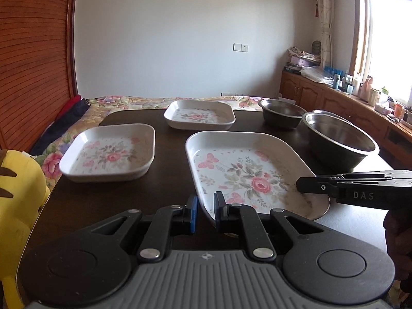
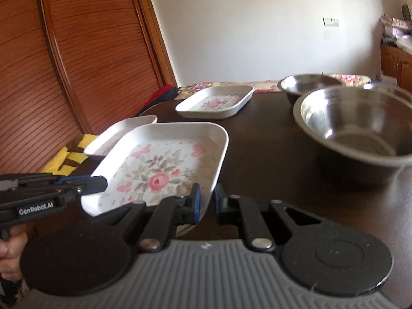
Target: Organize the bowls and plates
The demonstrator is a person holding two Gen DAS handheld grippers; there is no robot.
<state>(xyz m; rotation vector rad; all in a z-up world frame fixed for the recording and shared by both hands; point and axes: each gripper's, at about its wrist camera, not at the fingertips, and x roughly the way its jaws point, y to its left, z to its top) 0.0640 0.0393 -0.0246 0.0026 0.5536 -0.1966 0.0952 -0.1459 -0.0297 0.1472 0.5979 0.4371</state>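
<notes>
Straddling near plate (image 1: 247, 172) rim with both grippers: left (image 1: 206, 209) at 6 o'clock, right (image 2: 207, 200) at 4, jaws apart, unclamped. Nothing stacked: three bowls (image 1: 337, 139) at 2 o'clock, two plates (image 1: 110, 152) at 10–12. All sorting remains.

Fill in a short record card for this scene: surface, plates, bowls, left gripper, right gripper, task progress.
surface: dark table
plates: three floral square plates, lying apart; near plate, left plate, far plate
bowls: steel, unstacked; near bowl, far bowl; a third rim shows behind the near bowl
left gripper: jaws straddle the near plate's near-left rim, not closed on it
right gripper: jaws straddle the same plate's right rim, gap showing
task progress: nothing stacked yet
</notes>
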